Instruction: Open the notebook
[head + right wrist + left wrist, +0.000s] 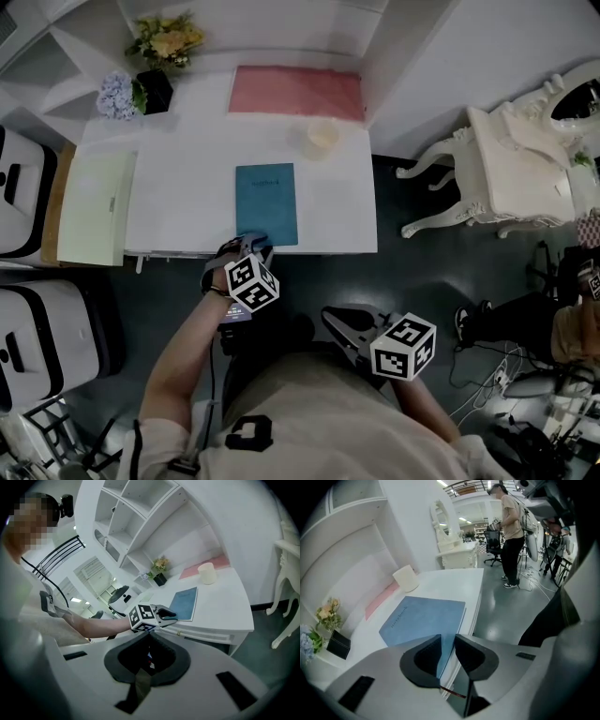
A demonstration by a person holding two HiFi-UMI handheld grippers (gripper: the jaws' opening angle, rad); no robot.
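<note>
Nearest the person, off the counter's near edge and over the dark floor, the right hand-held gripper (pixel 330 315) sits low by the body; in its own view its jaws (pixel 150 635) meet at the tips with nothing between them.

Just ahead, the left hand-held gripper (pixel 253 242) reaches the near edge of the white counter (pixel 178 197), angled down at it; its jaws (pixel 448 639) stand a narrow gap apart - not clamped. The near corner of the blue notebook (pixel 424 618) shows in that gap, with the cover's long edge running up through it; I cannot see either pad pressing on the cover.

The notebook (pixel 266 202) lies flat and closed, a little right of the middle of the counter, with its short near edge close to the counter's near edge and its long sides running toward the far edge; from the right gripper view it (pixel 185 603) lies just beyond the left gripper's marker cube.

Farther on, a cream cup (pixel 322 138) stands apart from the notebook toward the far right corner; behind it a pink mat (pixel 296 92) lies along the far edge; at the far left corner a black pot (pixel 155 91) holds yellow flowers (pixel 167 39).
</note>
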